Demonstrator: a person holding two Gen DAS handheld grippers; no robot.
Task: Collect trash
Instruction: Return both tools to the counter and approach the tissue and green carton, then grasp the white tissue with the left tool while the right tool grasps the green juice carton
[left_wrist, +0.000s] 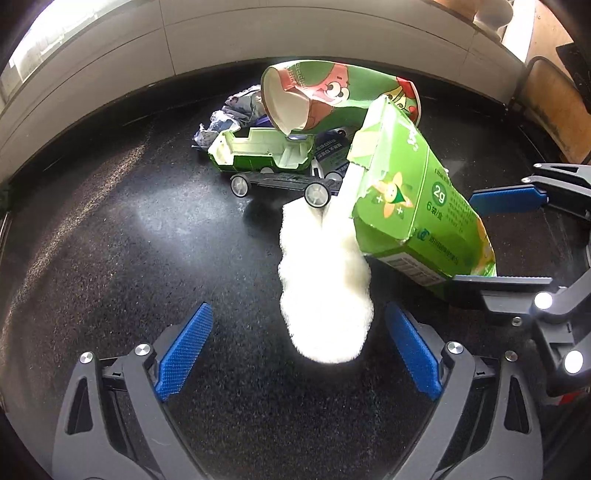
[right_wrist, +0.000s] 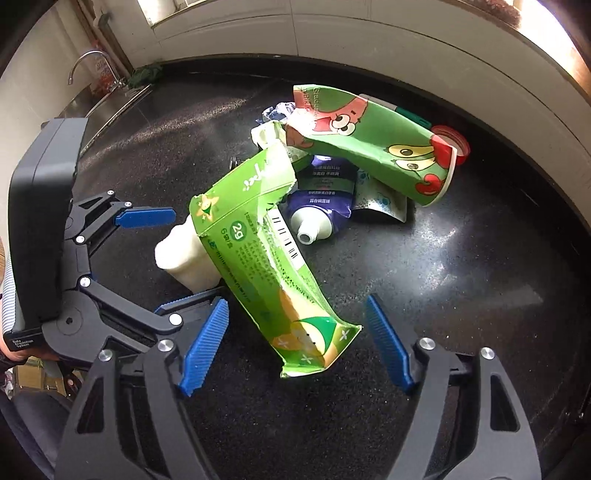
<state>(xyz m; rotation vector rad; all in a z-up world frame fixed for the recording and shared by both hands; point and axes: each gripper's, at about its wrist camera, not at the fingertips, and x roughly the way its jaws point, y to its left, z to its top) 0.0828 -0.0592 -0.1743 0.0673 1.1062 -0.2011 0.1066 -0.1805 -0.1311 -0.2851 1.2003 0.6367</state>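
Observation:
A torn green carton (left_wrist: 417, 206) (right_wrist: 266, 251) lies on the black counter, leaning over a white fuzzy sock-like object (left_wrist: 325, 291) (right_wrist: 188, 254). My left gripper (left_wrist: 299, 350) is open, its blue pads either side of the white object's near end. My right gripper (right_wrist: 295, 347) is open, its pads either side of the carton's near end; it shows at the right of the left wrist view (left_wrist: 517, 236). Behind lie a green cartoon paper cup (left_wrist: 332, 96) (right_wrist: 373, 144) on its side, a purple squeeze pouch (right_wrist: 321, 199), crumpled paper (left_wrist: 229, 114) and a green toy truck (left_wrist: 266, 155).
The black counter (left_wrist: 110, 240) ends at a white tiled wall behind the pile. A sink with a faucet (right_wrist: 88, 70) lies at the far left in the right wrist view. A red bottle cap (right_wrist: 454, 144) sits behind the cup.

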